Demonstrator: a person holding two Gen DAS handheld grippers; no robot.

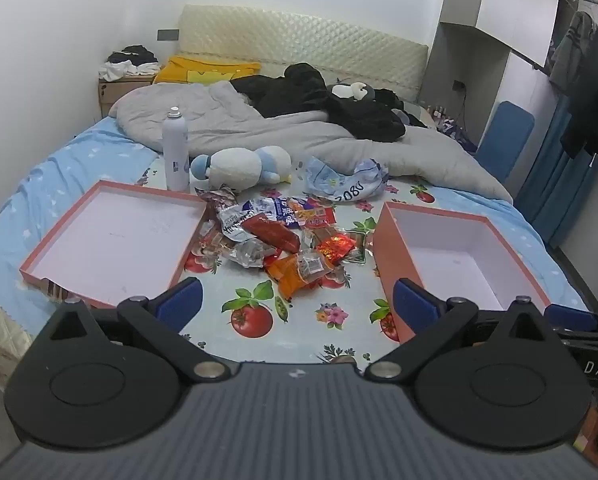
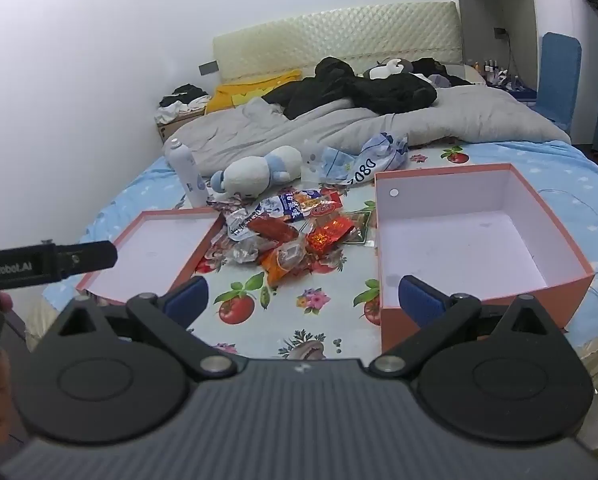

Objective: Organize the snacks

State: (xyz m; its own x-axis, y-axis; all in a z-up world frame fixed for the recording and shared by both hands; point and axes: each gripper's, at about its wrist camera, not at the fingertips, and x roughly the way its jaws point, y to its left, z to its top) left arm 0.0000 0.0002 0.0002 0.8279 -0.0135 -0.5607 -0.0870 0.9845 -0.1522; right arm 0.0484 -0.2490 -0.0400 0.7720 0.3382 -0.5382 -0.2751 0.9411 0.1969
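A heap of snack packets [image 1: 279, 236] [image 2: 295, 236] in red, orange, silver and blue wrappers lies on a fruit-print cloth [image 1: 255, 320] spread on the bed. Left of the heap sits a shallow orange box lid [image 1: 111, 240] [image 2: 155, 244], white inside. Right of it stands a deeper orange box [image 1: 467, 256] [image 2: 479, 240], nothing in it. My left gripper [image 1: 299, 304] hovers open short of the heap, blue pads wide apart with nothing between them. My right gripper [image 2: 305, 302] is likewise open with nothing in it, near the deep box's front left corner.
A white spray bottle [image 1: 175, 152] [image 2: 187, 176], a white and blue plush toy [image 1: 243, 166] [image 2: 259, 172] and a crumpled plastic bag [image 1: 347, 182] [image 2: 367, 162] lie behind the heap. Grey duvet [image 1: 259, 128] and black clothes [image 1: 339, 100] cover the far bed. The other gripper's body [image 2: 47, 264] shows at left.
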